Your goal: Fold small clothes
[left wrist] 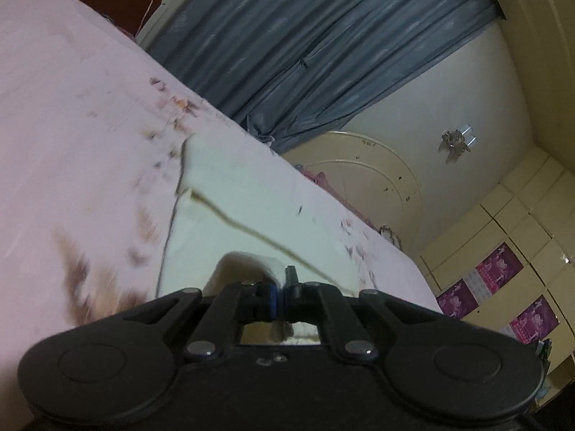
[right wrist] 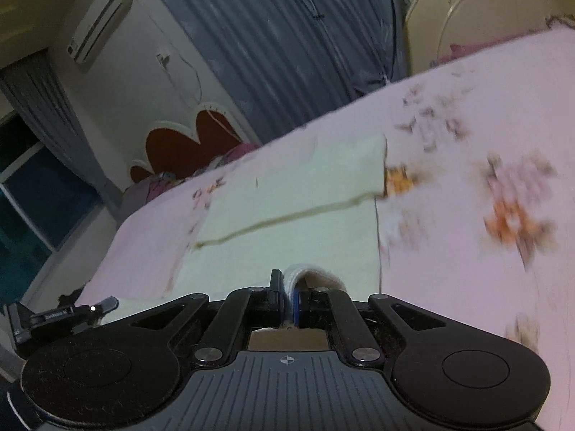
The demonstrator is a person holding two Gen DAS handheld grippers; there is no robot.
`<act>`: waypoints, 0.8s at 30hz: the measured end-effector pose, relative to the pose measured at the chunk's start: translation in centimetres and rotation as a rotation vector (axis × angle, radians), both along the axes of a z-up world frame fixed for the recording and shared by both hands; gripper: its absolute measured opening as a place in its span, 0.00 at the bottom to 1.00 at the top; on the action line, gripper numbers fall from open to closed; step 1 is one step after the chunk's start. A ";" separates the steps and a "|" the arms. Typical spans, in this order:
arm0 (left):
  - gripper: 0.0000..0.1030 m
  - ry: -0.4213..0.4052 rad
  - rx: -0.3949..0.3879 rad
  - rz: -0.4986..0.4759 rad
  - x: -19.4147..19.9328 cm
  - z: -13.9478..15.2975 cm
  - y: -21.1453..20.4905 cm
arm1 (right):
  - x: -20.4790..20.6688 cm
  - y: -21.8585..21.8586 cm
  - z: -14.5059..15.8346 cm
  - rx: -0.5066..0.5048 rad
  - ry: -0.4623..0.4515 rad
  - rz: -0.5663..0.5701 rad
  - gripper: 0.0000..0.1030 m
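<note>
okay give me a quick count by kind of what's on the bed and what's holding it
Cream cloth: 1
Claws pinching the cloth's near edge: 2, left claw and right claw
Pink floral bedsheet: 1
Total: 4

Bed (left wrist: 64, 115) with pink floral sheet, pale cream garment (left wrist: 251, 215) lying on it

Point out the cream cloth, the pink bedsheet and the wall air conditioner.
cream cloth (left wrist: 251, 212): left wrist view, its flat middle.
pink bedsheet (left wrist: 72, 115): left wrist view, bare stretch left of the cloth.
air conditioner (right wrist: 100, 23): right wrist view, front panel.
</note>
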State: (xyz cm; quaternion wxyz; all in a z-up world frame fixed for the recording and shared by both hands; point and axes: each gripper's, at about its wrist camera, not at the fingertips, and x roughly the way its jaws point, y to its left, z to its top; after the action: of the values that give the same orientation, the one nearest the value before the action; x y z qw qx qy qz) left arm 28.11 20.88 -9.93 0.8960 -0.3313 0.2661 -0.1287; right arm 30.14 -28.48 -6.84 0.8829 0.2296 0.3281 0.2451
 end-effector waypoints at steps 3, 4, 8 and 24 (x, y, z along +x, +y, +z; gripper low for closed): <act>0.03 0.014 -0.012 0.001 3.3 0.4 0.6 | 3.9 0.6 0.9 0.013 0.002 -0.019 0.04; 0.03 0.019 -0.015 0.000 4.5 0.4 0.7 | 5.3 0.8 1.0 0.019 0.007 -0.026 0.04; 0.03 0.041 0.004 -0.012 9.3 0.5 1.4 | 10.8 1.6 0.8 0.030 0.037 -0.048 0.04; 0.05 0.191 -0.029 -0.078 25.6 -5.1 3.4 | 26.5 3.2 -6.0 0.061 0.218 -0.118 0.04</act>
State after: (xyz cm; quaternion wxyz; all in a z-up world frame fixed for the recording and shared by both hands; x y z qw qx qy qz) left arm 53.73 24.26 -15.06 0.8561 -0.3443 0.3610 -0.1352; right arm 56.69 -25.24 -12.85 0.8475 0.3005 0.4006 0.1761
